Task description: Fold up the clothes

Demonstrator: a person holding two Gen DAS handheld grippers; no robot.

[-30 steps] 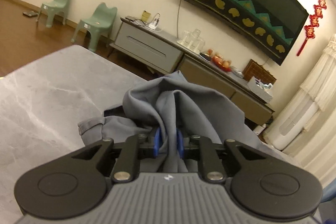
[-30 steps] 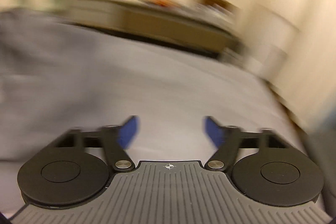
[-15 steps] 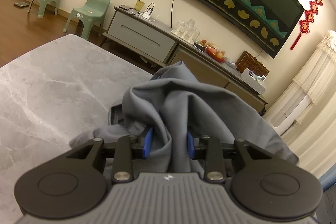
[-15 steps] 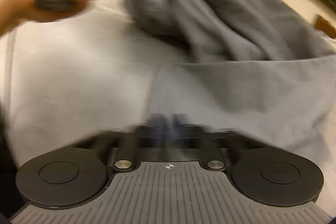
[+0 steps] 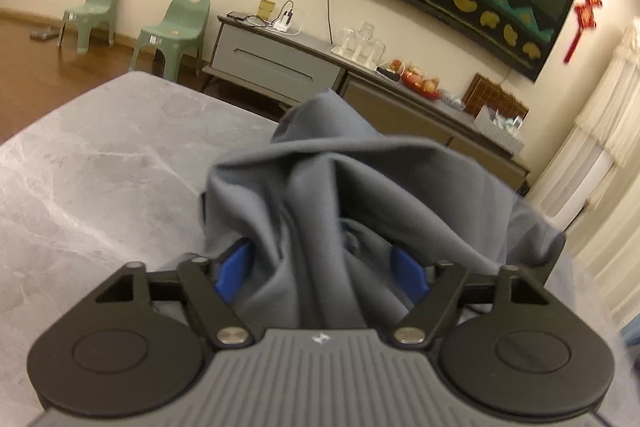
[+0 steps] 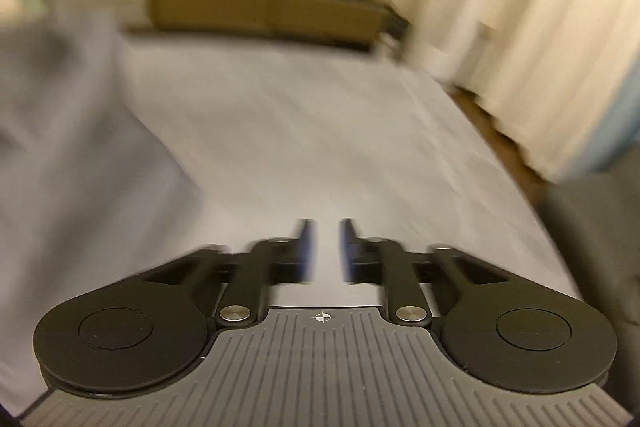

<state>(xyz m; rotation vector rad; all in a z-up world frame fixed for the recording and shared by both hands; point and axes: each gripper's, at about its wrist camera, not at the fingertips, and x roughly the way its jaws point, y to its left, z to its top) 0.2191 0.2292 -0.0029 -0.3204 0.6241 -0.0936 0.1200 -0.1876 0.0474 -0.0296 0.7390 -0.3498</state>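
a: so, what's your left gripper [image 5: 320,267] doing?

b: your left gripper's blue pads [image 5: 234,269] stand wide apart, and a bunched ridge of the grey garment [image 5: 360,187] runs between them without being pinched. the cloth heaps up straight ahead of the fingers and spreads off to their right, resting on the grey marble table [image 5: 92,155].

a: and your right one?

b: your right gripper [image 6: 323,247] has its pads drawn near each other with a narrow gap left, and nothing sits in it. bare tabletop lies ahead of it; the garment shows only as a blurred grey mass far off to its left.
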